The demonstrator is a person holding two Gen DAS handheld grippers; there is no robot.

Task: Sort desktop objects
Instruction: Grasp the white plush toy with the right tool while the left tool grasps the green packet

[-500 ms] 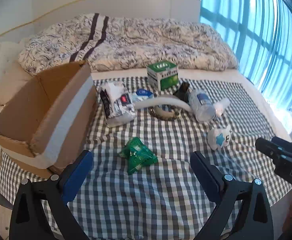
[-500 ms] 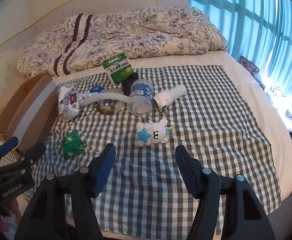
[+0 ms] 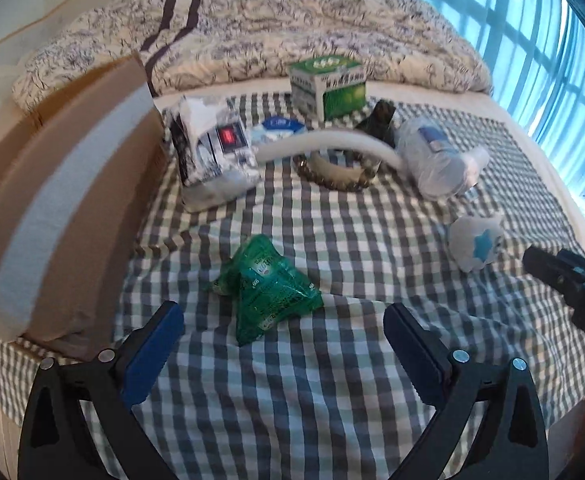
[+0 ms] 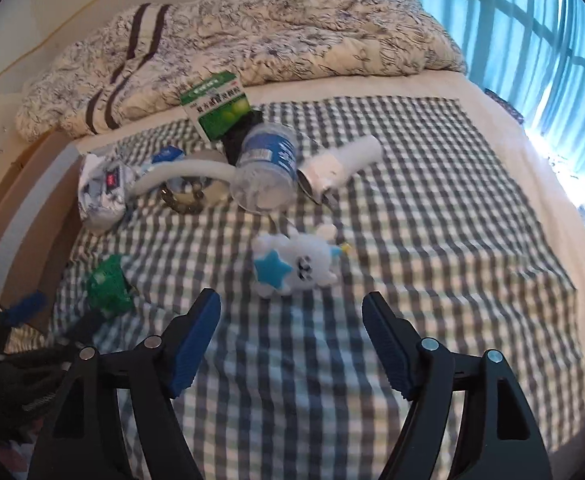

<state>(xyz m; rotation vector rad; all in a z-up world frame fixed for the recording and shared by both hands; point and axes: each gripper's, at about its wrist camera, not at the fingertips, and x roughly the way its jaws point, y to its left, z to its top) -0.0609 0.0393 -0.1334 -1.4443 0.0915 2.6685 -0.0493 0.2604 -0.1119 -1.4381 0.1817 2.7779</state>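
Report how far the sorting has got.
Nothing looks sorted yet. Both grippers are open and empty: the left gripper faces the green packet, the right gripper faces the plush toy. Still lying on the checked cloth: green box, bottle, tissue pack. The cardboard box sits at its left edge.

Left gripper [image 3: 284, 344] wide apart, holding nothing, low over checked cloth [image 3: 332, 400]. Green crinkly packet [image 3: 266, 290] just beyond the tips, at 12 o'clock. Cardboard box [image 3: 64, 208] at 9–10 o'clock. Silver-white pouch [image 3: 216, 152], green carton [image 3: 328, 84], bead bracelet [image 3: 334, 168] and lying plastic bottle [image 3: 432, 156] farther at 12–1. White plush toy [image 3: 476, 242] at 2. Right gripper's tip [image 3: 564, 276] at 3.
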